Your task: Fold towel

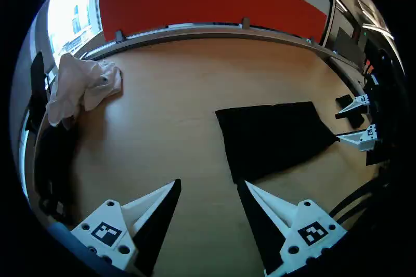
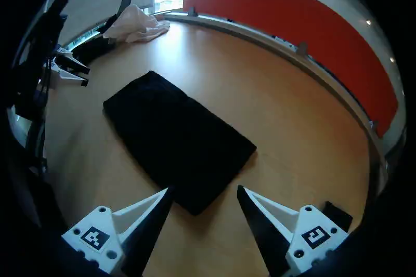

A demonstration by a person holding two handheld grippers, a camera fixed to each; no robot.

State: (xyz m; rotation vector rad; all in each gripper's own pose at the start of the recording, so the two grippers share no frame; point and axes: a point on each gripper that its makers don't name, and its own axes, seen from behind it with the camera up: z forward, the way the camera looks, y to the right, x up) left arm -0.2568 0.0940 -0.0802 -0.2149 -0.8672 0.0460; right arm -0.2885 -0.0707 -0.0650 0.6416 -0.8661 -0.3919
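- Towel (image 1: 273, 139), black, flat on the table (image 1: 182, 95), lies ahead and to the right of the left gripper (image 1: 208, 199) in the left gripper view. The fingers are apart, empty and short of it. The right gripper (image 1: 358, 121) waits at its far end.
- Right gripper view: the towel's (image 2: 177, 142) short end sits just ahead of the right gripper (image 2: 203, 199), whose fingers are spread and empty. The long axis runs away up-left. This hand is likely nearer for the first pinch.

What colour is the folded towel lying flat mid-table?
Plain black, no pattern: the flat folded towel on the wooden table, best seen in the right gripper view.
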